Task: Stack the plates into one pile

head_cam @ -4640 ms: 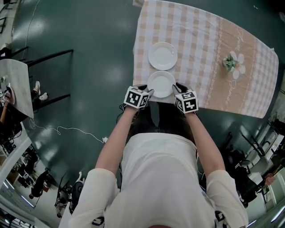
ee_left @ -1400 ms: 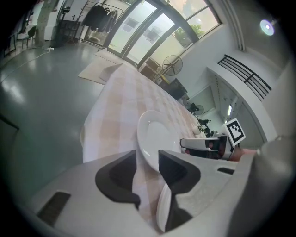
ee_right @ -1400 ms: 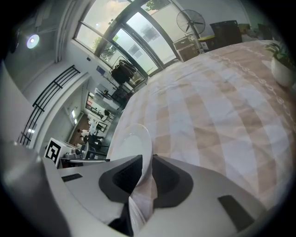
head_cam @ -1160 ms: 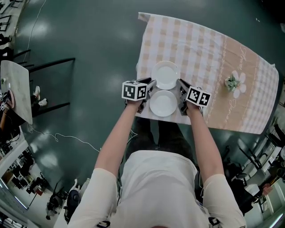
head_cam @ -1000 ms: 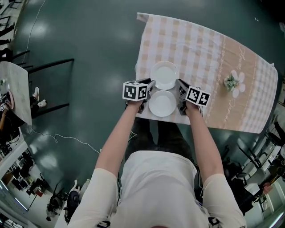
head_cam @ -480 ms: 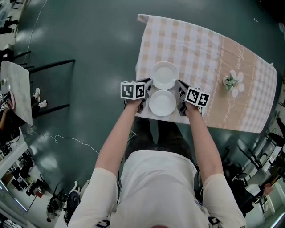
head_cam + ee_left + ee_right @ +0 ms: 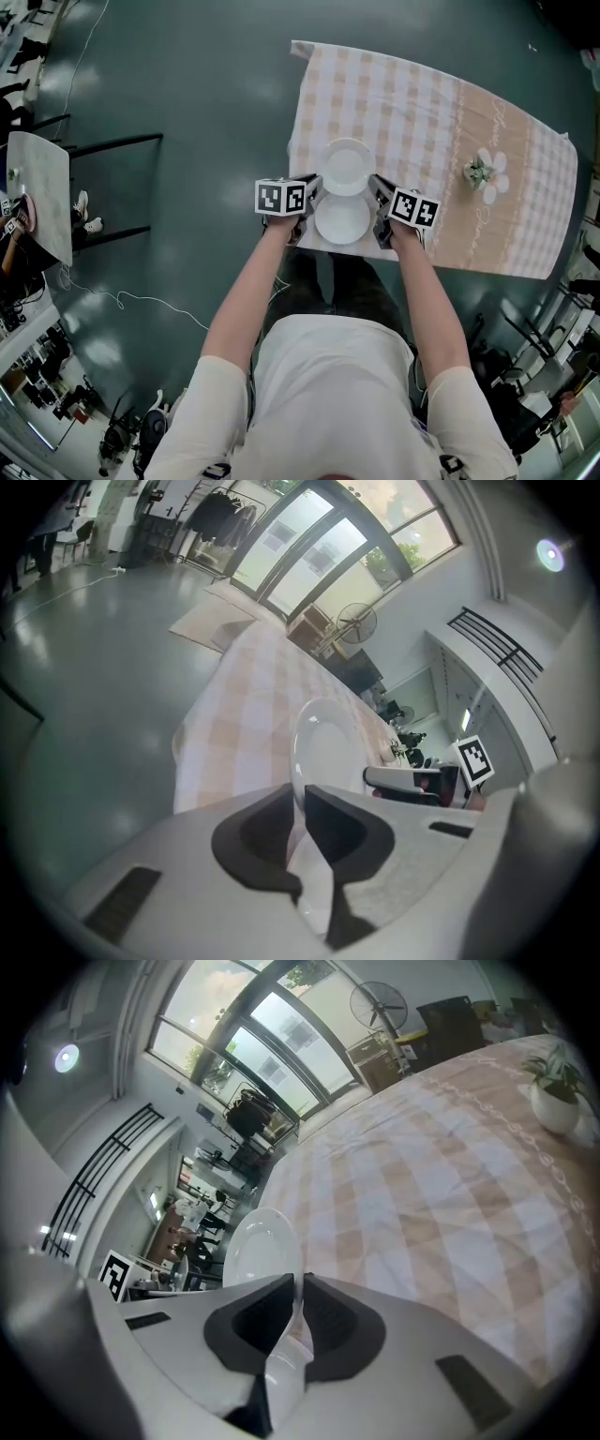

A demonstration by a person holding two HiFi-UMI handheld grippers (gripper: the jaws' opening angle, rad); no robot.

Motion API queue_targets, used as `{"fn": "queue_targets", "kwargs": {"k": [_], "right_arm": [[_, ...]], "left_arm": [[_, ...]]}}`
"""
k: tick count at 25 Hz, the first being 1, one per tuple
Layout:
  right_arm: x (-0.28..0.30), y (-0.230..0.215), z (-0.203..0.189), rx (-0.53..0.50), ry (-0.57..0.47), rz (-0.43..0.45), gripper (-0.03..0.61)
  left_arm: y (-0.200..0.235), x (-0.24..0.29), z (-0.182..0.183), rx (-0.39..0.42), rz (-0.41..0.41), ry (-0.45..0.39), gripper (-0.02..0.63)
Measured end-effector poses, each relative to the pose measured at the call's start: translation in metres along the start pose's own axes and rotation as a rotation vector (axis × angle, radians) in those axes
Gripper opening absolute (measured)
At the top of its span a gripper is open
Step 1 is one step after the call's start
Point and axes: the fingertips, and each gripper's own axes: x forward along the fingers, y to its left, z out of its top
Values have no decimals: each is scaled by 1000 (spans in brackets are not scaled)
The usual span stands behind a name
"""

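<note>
1. At the near edge of the table, the left gripper [image 7: 298,810] has its jaws drawn almost together on the left rim of the near plate [image 7: 343,218]. They have just been closing, and the thin white rim sits pinched between the two dark pads.
2. The right gripper [image 7: 297,1299] is clamped in the same way on the opposite rim, with only a sliver of gap between its jaws, and the plate edge fills that gap.
3. The near plate lies between the two grippers on the person's side of the cloth. In the head view its far edge meets the near edge of the far plate [image 7: 347,167]. Whether it is clear of the cloth cannot be told.
4. Both plates are round, white and glossy, each with a shallow well and a gently raised rim.
5. The jaw pads are dark, matte and scooped, and they are set in smooth pale grey bodies. Each gripper bears a marker cube [image 7: 281,197] with black-and-white squares.
6. The tablecloth [image 7: 412,103] is soft fabric in beige and white checks, and a plainer beige band with pale scrollwork runs down its right part.
7. A small potted plant [image 7: 479,172] in a white pot stands on that band, well apart from the plates.
8. The floor [image 7: 187,84] around the table is dark green and shiny.
</note>
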Motion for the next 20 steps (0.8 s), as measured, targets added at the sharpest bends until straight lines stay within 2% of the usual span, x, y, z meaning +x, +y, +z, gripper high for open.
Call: {"fn": "queue_targets", "kwargs": {"k": [20], "right_arm": [[-33,-5,-77,-35,104,-40,54]], "left_arm": [[-11,-16,-79,1,-2,102,41]]}}
